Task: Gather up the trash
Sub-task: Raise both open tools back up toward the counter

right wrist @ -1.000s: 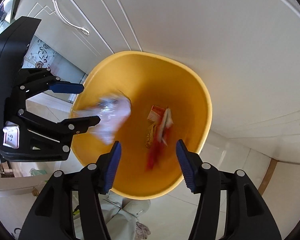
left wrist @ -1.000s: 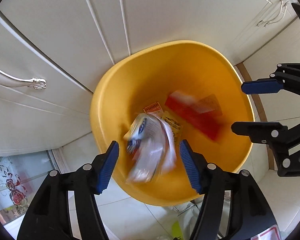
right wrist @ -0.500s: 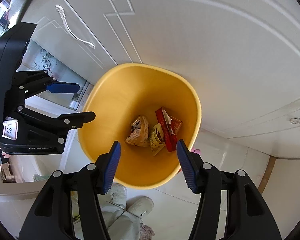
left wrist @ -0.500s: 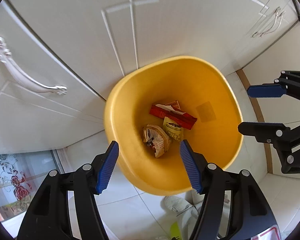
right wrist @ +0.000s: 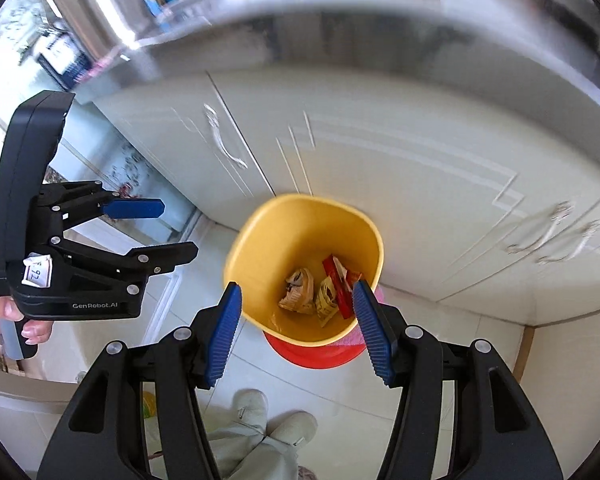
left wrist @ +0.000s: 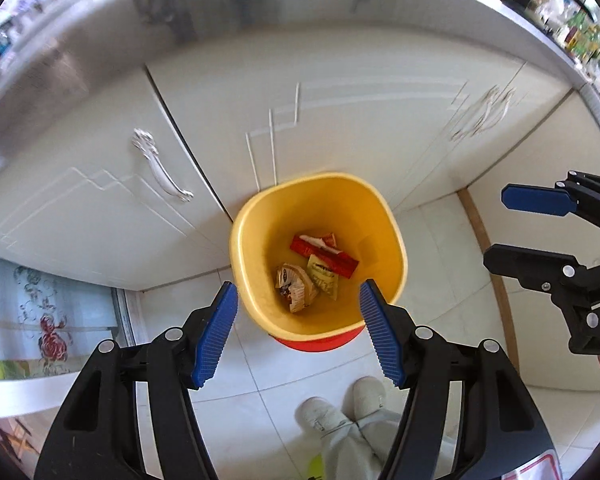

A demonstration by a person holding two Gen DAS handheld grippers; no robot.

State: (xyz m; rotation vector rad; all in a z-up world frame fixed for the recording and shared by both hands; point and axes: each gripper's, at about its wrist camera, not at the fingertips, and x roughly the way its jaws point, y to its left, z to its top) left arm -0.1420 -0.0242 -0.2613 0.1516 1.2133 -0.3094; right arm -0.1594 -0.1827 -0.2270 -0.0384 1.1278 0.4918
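Note:
A yellow trash bin stands on the tiled floor against white cabinets; it also shows in the right wrist view. Inside lie a crumpled white wrapper, a yellow-green packet and a red wrapper; the same white wrapper and red wrapper show in the right wrist view. My left gripper is open and empty, well above the bin. My right gripper is open and empty, also high above it. Each gripper shows in the other's view, the right and the left.
White cabinet doors with silver handles stand behind the bin under a grey countertop edge. A red base shows under the bin. The person's light shoes are on the floor tiles below. A floral glass panel is at left.
The wrappers dropped from both grippers into the bin and settled on its bottom. Both grippers have risen well away from the bin, so the countertop edge now shows.

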